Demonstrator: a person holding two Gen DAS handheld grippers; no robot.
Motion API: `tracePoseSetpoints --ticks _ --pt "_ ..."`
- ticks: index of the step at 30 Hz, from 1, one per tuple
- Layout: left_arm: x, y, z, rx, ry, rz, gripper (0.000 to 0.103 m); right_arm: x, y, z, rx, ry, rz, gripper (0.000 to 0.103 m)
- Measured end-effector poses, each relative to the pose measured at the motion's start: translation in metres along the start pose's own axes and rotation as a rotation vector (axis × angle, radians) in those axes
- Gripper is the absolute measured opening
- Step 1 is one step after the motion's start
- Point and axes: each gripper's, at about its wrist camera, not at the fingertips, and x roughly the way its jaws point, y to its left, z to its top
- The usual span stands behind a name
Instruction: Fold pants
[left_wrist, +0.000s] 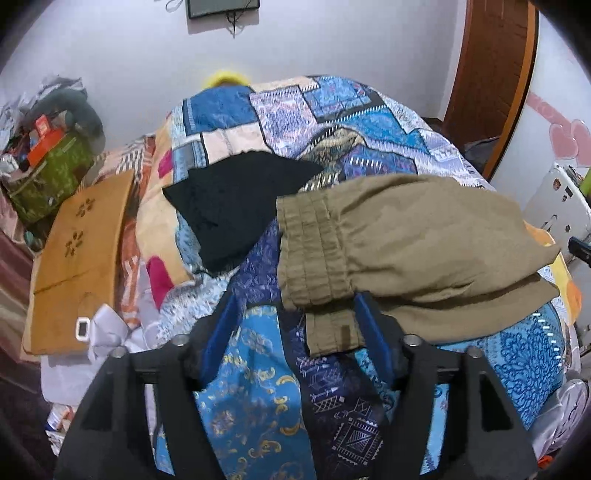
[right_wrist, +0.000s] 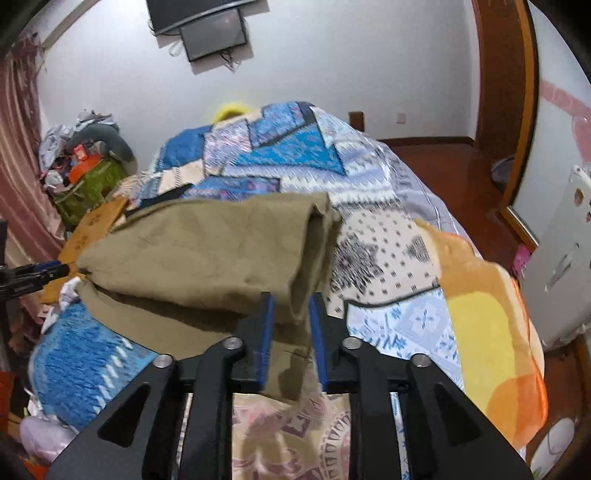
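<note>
Item: khaki pants (left_wrist: 406, 236), folded over on themselves and lying across a patchwork quilt (left_wrist: 288, 122) that covers the bed. In the left wrist view the gathered elastic waistband (left_wrist: 314, 251) faces the camera, the upper layer lying on a lower layer that shows along the near edge. Left gripper (left_wrist: 295, 321): jaws spread wide, blue pads on either side of the waistband's near corner, the cloth lying loose between them with no pinch visible. Right gripper (right_wrist: 291, 321): jaws parted only narrowly, the leg end (right_wrist: 314, 251) of the pants hanging down between the blue pads (whether either pad touches the cloth cannot be told; nothing is squeezed flat). Beyond the waistband, a black garment (left_wrist: 236, 206) lies flat on the quilt, apart from the pants. At the bed's left side: a tan board with cut-out flower shapes (left_wrist: 81, 251), and further back a green box (left_wrist: 51, 177) heaped with clutter. To the right of the quilt, an orange and yellow blanket (right_wrist: 487, 332). On the white wall beyond the bed, a dark framed screen (right_wrist: 214, 33); a wooden door frame (right_wrist: 502, 92) stands at the right.
</note>
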Motion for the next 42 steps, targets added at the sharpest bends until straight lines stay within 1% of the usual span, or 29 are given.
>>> tracePoseSetpoints --ticks 1,2,4,7,9,12,14,18,20,24,26,28,30,34,38,39,40,41,42 --pt "-0.002 -0.002 0.002 0.008 -0.006 0.005 0.077 -0.003 0.006 0.005 -0.020 -0.010 0.016 0.037" --pt "-0.004 -0.004 0.004 0.018 -0.013 0.007 0.079 -0.003 0.010 0.008 -0.036 -0.015 0.029 0.041" --pt "-0.005 -0.011 0.008 0.045 -0.017 0.000 0.085 -0.003 0.025 0.014 -0.085 -0.014 0.069 0.053" --pt "-0.002 -0.024 0.011 0.093 -0.012 -0.006 0.088 0.010 0.049 0.016 -0.172 0.017 0.125 0.059" --pt "0.002 -0.032 0.012 0.115 -0.001 -0.013 0.088 0.024 0.063 0.015 -0.219 0.057 0.151 0.059" --pt "0.010 -0.043 0.013 0.129 0.029 -0.045 0.088 0.042 0.081 0.008 -0.288 0.082 0.157 0.059" --pt "0.014 -0.051 0.012 0.150 0.040 -0.053 0.088 0.056 0.089 0.002 -0.322 0.111 0.156 0.059" --pt "0.019 -0.074 0.008 0.251 0.050 -0.040 0.089 0.073 0.101 -0.004 -0.383 0.158 0.151 0.059" --pt "0.023 -0.085 0.005 0.296 0.055 -0.040 0.090 0.079 0.103 -0.007 -0.404 0.163 0.148 0.059" --pt "0.035 -0.101 -0.002 0.362 0.075 -0.035 0.091 0.079 0.107 -0.004 -0.425 0.178 0.159 0.059" --pt "0.041 -0.104 -0.002 0.385 0.081 -0.026 0.092 0.077 0.108 -0.001 -0.427 0.194 0.185 0.059" --pt "0.042 -0.104 0.002 0.376 0.087 -0.037 0.092 0.075 0.108 0.000 -0.426 0.202 0.206 0.059" --pt "0.044 -0.102 0.010 0.351 0.096 -0.052 0.092 0.076 0.111 -0.001 -0.435 0.206 0.202 0.059" --pt "0.042 -0.098 0.027 0.305 0.089 -0.082 0.092 0.081 0.120 0.002 -0.449 0.208 0.211 0.059" --pt "0.038 -0.095 0.037 0.262 0.084 -0.107 0.092 0.084 0.128 0.007 -0.469 0.155 0.199 0.059" --pt "0.037 -0.095 0.036 0.258 0.086 -0.118 0.092 0.084 0.128 0.009 -0.465 0.138 0.196 0.058" --pt "0.037 -0.095 0.034 0.262 0.086 -0.123 0.092 0.083 0.127 0.011 -0.451 0.122 0.201 0.047" --pt "0.037 -0.096 0.029 0.274 0.084 -0.125 0.092 0.083 0.125 0.014 -0.436 0.117 0.213 0.039" --pt "0.036 -0.097 0.026 0.290 0.070 -0.120 0.082 0.082 0.123 0.017 -0.415 0.114 0.230 0.029"
